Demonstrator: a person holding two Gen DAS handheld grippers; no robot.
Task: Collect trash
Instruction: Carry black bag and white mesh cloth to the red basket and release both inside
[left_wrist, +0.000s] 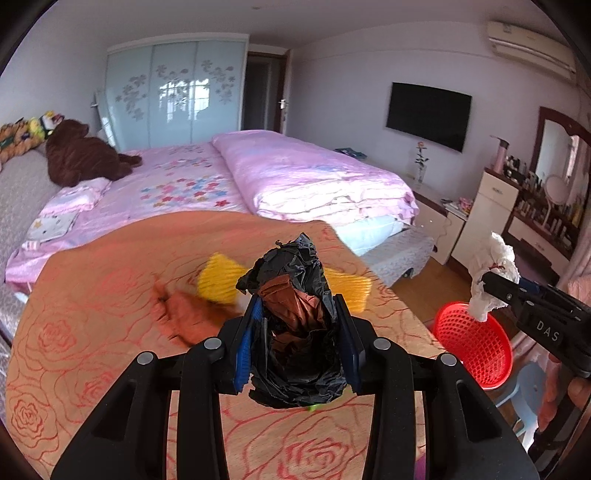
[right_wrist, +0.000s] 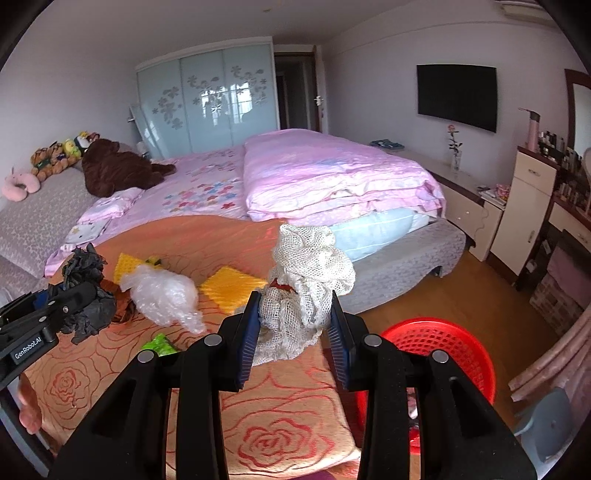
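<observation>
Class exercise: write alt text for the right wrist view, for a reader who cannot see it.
The right gripper clamps a wad of white mesh netting above an orange rose-patterned tablecloth, with a red basket on the floor at right. At left, the left gripper holds a crumpled black bag.

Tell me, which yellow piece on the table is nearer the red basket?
The flat yellow foam piece beside the white net in the right tongs. The other yellow piece lies farther left, behind the clear plastic wad, away from the red basket.
</observation>
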